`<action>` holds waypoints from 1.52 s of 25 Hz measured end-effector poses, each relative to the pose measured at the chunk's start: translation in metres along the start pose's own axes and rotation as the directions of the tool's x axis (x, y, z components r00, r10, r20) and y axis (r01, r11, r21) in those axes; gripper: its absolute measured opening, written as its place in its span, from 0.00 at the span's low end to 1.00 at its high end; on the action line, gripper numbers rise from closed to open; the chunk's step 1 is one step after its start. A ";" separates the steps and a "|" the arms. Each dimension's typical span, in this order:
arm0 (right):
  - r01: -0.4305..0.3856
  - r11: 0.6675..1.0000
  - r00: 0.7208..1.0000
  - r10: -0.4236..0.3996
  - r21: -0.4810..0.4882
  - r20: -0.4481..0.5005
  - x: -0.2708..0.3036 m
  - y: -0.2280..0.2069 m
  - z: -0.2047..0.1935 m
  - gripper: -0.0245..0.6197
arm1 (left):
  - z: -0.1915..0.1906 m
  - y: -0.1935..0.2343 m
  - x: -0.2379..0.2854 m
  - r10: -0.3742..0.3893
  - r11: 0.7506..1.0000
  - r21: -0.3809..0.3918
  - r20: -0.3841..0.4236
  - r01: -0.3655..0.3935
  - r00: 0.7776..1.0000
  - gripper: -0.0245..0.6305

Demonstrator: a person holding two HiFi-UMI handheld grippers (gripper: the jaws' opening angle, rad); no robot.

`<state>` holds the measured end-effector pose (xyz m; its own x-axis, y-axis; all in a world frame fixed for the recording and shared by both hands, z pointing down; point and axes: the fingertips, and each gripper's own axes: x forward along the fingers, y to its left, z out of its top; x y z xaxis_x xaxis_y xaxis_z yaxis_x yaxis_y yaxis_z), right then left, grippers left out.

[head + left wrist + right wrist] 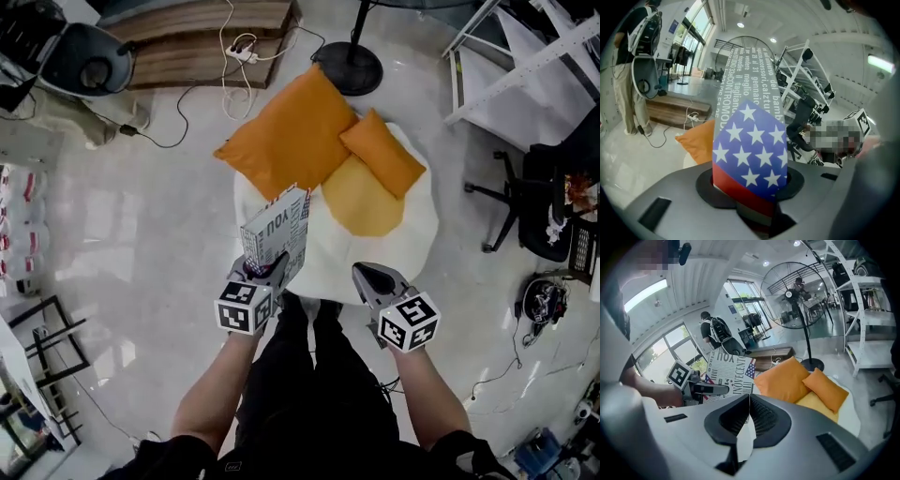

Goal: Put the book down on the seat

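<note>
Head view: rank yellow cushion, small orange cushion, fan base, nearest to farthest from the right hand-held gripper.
From the right hand-held gripper:
1. yellow cushion, just ahead on the seat
2. small orange cushion, farther back, overlapping it
3. fan base, beyond the seat

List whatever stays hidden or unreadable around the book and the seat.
- Star-patterned printed book: bottom edge, left gripper view, buried between the left gripper's jaws.
- Round white seat: near rim, head view, behind the book and right gripper.
- Flat yellow cushion: far part, head view, under the small orange cushion.
- Book's small print: head view, too small.
</note>
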<state>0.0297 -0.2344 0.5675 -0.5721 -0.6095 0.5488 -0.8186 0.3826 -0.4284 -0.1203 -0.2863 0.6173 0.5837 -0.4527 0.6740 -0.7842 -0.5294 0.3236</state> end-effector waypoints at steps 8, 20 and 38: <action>0.009 0.997 0.996 -0.002 0.074 -0.092 0.040 -0.055 -0.099 0.06 | -0.091 -0.015 0.105 -0.104 0.994 -0.043 -0.112 0.099 0.988 0.28; 0.002 0.991 0.993 0.015 0.137 -0.117 0.096 -0.103 -0.198 0.06 | -0.210 0.005 0.253 -0.214 0.957 -0.246 -0.238 0.154 0.947 0.28; 0.022 0.979 0.986 0.013 0.204 -0.165 0.097 -0.121 -0.254 0.06 | -0.273 0.028 0.355 -0.204 0.965 -0.236 -0.402 0.115 0.893 0.38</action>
<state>0.0601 -0.1637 0.8546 -0.5831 -0.4813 0.6545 -0.8031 0.2195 -0.5540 0.0071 -0.2660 1.0467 0.5969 -0.0079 0.8023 -0.7394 -0.3936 0.5462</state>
